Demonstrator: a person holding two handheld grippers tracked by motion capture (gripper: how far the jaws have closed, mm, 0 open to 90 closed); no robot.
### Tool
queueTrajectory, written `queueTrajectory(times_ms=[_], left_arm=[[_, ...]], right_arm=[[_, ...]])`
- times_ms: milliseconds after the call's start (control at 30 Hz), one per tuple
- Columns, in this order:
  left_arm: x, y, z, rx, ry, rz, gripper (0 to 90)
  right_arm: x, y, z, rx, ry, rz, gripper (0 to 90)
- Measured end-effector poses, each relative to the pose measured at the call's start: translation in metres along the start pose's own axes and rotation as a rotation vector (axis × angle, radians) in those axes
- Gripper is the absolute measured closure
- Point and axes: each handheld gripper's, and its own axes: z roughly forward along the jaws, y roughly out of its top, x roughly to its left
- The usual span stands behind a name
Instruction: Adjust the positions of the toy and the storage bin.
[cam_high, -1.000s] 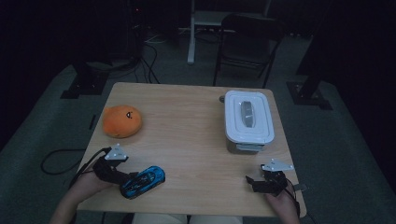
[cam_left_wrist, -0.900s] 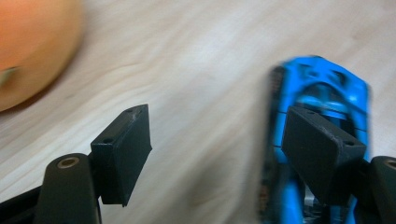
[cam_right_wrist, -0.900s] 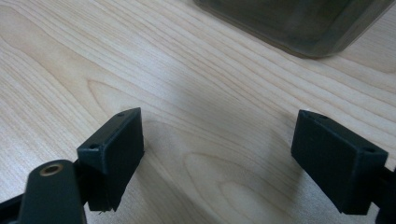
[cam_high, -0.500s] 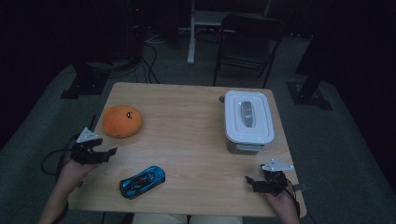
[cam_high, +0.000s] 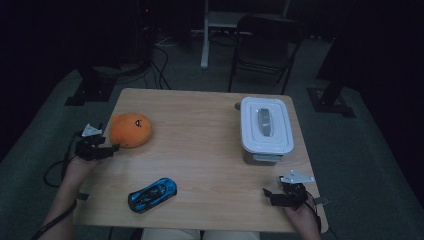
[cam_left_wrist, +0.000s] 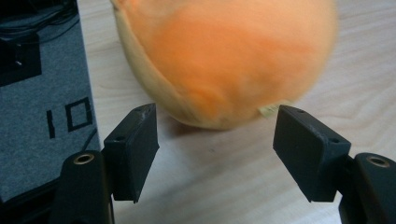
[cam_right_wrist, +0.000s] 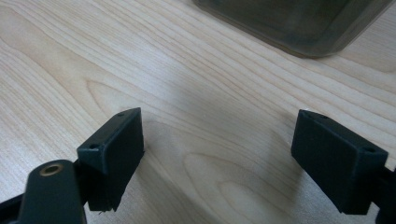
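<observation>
- Jaws first: in the high view we saw the left gripper (cam_high: 111, 148) at the table's left edge w/ its jaws apart, tips pointing at the orange plush toy (cam_high: 130, 129) and just beside it; whether they touched it we couldn't tell from up there. The right gripper (cam_high: 269, 195) sat low near the front right corner of the table (cam_high: 200, 125), jaws spread, nothing btwn them. A blue toy car (cam_high: 152, 194) lay near the front edge, well apart from both grippers. A white lidded container (cam_high: 264, 128) stood on the right side, beyond the right gripper.
- Left gripper view: we had the left gripper (cam_left_wrist: 215, 135) w/ both black jaws wide apart, the plush toy (cam_left_wrist: 224, 60) right ahead of them, resting on the wood. Its lower bulge reached about level w/ the jaw tips but wasn't clamped. A small tag showed at its underside by the right-hand jaw. Grey floor lay past the table edge.
- Right gripper view: the right gripper (cam_right_wrist: 219, 149) held its jaws wide apart over bare wood; the container (cam_right_wrist: 299, 23) showed ahead at the top, apart from the tips.
</observation>
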Motion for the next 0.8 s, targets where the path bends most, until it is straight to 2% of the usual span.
queueTrajectory(times_ms=[33,100,133,200,267,367,400,500,667,800], left_arm=[[0.001,0.001,0.002,-0.001,0.021,0.004,31.7],[0.003,0.001,0.008,0.011,0.000,0.001,35.6],[0.002,0.000,0.010,0.017,0.014,0.006,35.6],[0.001,-0.001,0.016,0.033,0.007,0.020,40.8],[0.001,-0.002,0.019,0.025,0.001,0.018,43.6],[0.001,-0.004,0.019,-0.002,-0.012,-0.013,49.0],[-0.001,-0.005,0.019,-0.011,0.004,-0.001,50.2],[-0.004,-0.006,0.017,-0.014,0.020,-0.002,57.3],[-0.013,-0.004,0.014,0.007,0.044,0.000,72.4],[-0.024,-0.004,0.010,0.028,0.036,0.005,77.6]], right_arm=[[0.000,0.000,0.000,0.000,0.000,0.000,16.6],[0.000,0.000,0.000,0.000,-0.001,0.000,16.6],[0.000,0.000,0.000,-0.001,-0.001,0.000,16.6],[0.000,0.000,0.000,-0.001,-0.002,0.001,16.6],[0.000,0.000,0.000,0.000,-0.003,0.002,16.6],[0.000,0.000,0.000,0.000,-0.003,0.002,16.7],[0.000,0.000,0.000,-0.001,-0.003,0.003,16.9],[0.000,0.000,0.000,-0.001,-0.003,0.004,17.0],[0.000,0.000,0.000,-0.001,-0.006,0.006,17.4],[0.000,0.000,0.000,-0.001,-0.007,0.007,17.5]])
